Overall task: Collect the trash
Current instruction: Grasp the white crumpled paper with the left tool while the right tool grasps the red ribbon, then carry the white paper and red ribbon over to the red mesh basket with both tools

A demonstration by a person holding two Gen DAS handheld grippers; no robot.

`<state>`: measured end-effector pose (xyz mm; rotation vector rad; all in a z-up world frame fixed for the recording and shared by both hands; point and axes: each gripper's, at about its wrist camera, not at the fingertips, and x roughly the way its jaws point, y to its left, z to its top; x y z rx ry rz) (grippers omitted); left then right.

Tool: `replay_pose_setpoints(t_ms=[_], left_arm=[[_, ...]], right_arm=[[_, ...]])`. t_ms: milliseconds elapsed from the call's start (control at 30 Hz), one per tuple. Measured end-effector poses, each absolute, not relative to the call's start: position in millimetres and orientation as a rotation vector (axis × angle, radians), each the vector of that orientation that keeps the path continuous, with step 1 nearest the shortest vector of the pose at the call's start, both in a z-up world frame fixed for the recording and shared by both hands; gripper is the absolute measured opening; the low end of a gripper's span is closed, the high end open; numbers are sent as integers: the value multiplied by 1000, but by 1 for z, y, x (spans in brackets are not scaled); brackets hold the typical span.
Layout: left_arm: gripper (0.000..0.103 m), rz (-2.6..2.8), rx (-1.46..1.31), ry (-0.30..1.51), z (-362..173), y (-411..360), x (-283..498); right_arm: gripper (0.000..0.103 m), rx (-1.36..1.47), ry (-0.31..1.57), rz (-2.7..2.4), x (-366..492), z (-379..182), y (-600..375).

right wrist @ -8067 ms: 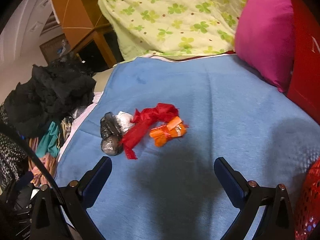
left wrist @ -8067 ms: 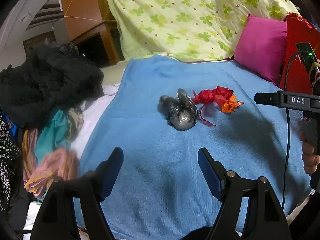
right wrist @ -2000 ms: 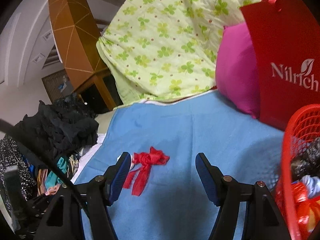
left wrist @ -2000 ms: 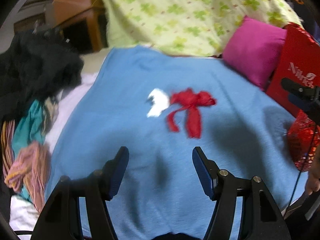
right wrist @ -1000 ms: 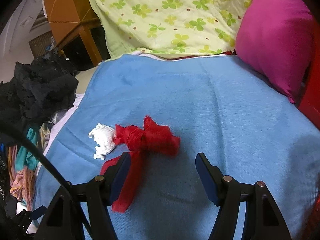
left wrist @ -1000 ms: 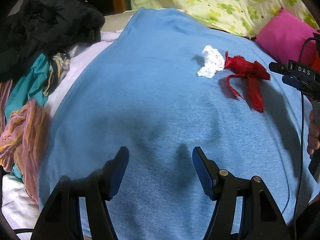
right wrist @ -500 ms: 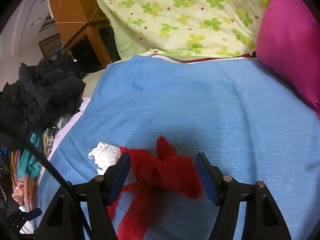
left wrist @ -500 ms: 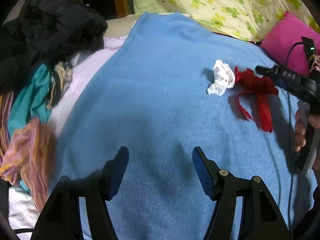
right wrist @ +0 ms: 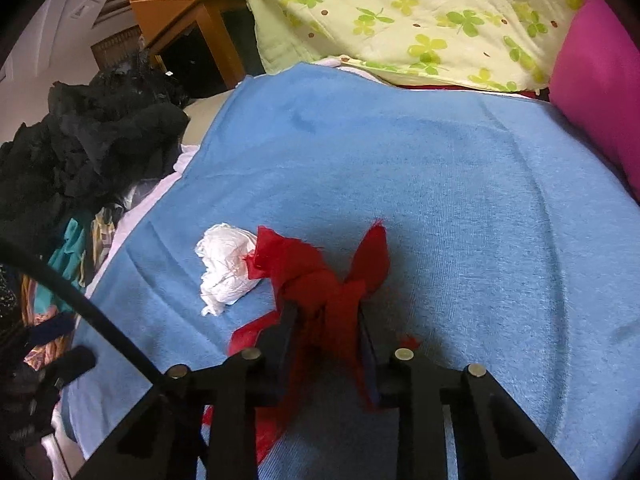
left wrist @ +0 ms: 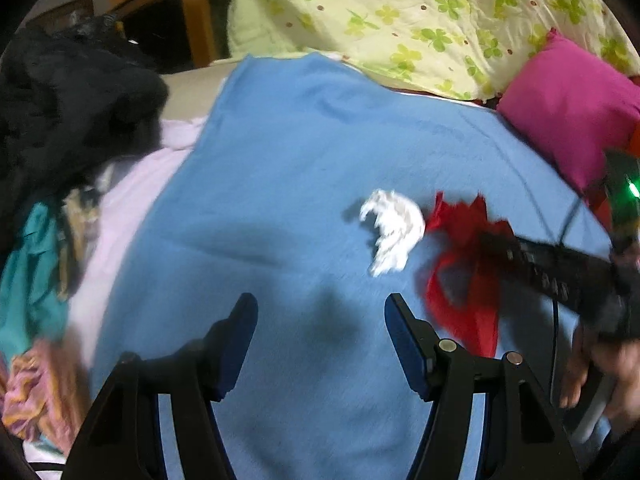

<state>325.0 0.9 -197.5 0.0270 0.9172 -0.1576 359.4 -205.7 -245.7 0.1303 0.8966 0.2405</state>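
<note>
Here, a blue blanket (right wrist: 460,184) is spread over the bed; on it a red ribbon (right wrist: 320,280) is clamped by the just-closed right hand-held gripper (right wrist: 326,320), a white crumpled tissue (right wrist: 226,266) touching it; the left hand-held gripper (left wrist: 320,320) is held apart, empty.

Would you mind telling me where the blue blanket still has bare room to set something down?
The blue blanket is bare from the red ribbon to the pink pillow and the floral quilt. It is crowded around the white tissue and the clothes pile.
</note>
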Motion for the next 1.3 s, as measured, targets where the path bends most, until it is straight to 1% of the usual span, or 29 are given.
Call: replay_pose_setpoints(t_ms=[200, 400, 500, 533, 567, 600, 633, 667, 833, 967, 1067, 1300], left_arm=[[67, -247, -34, 962, -212, -33, 370], [67, -274, -52, 1004, -233, -68, 394], [66, -272, -88, 1025, -242, -73, 401], [62, -273, -105, 1031, -244, -74, 403], [44, -271, -116, 1037, -246, -74, 404], [31, -268, -120, 1052, -248, -75, 405], [31, -263, -117, 1053, -248, -75, 404], [27, -252, -111, 1040, -245, -75, 402], [26, -239, -37, 938, -213, -80, 373], [26, -228, 54, 823, -175, -87, 330], [26, -220, 100, 747, -151, -92, 297], [26, -218, 162, 631, -106, -99, 225]], right_arm=[[29, 144, 887, 217, 349, -237, -229], [29, 161, 852, 169, 333, -225, -262], [29, 175, 841, 154, 327, -221, -275], [29, 177, 838, 149, 325, -220, -278], [29, 177, 835, 145, 324, -219, -280], [29, 177, 828, 143, 322, -216, -282], [29, 178, 822, 143, 320, -214, -283], [29, 178, 817, 144, 319, -213, -284], [29, 177, 769, 151, 307, -197, -285], [29, 197, 714, 155, 289, -178, -288], [29, 204, 661, 163, 267, -159, -290], [29, 221, 528, 179, 202, -112, -298]])
